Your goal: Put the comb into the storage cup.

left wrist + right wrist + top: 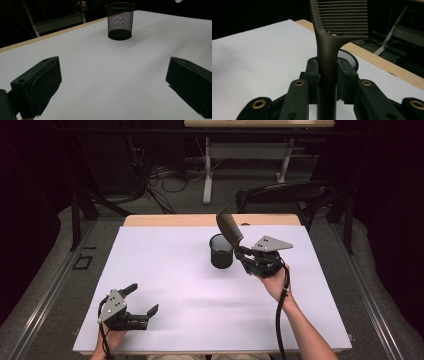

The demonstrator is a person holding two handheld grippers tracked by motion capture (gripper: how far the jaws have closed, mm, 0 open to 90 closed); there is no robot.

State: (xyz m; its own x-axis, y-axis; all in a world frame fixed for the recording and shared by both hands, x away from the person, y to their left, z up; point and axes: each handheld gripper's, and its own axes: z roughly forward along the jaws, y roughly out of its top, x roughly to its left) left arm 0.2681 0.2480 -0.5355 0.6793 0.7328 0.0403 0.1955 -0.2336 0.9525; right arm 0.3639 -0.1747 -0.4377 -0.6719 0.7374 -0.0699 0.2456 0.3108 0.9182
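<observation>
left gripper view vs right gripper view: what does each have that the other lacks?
Left gripper view alone: the left gripper with jaws wide apart and nothing between them, plus the mesh cup standing whole and upright. Right gripper view alone: the right gripper clamped on the handle of a brown comb, teeth up top. Both: the cup and the white table.

The comb (327, 57) sits between the two jaws of the right gripper (327, 75), with one jaw on each side of its handle. Its toothed end sticks out past the jaw tips. The mesh cup (348, 58) stands on the table (249, 62) just behind those jaws. The left gripper (112, 82) has bare table between its jaws, and the cup (120, 21) stands far out in front of them.
</observation>
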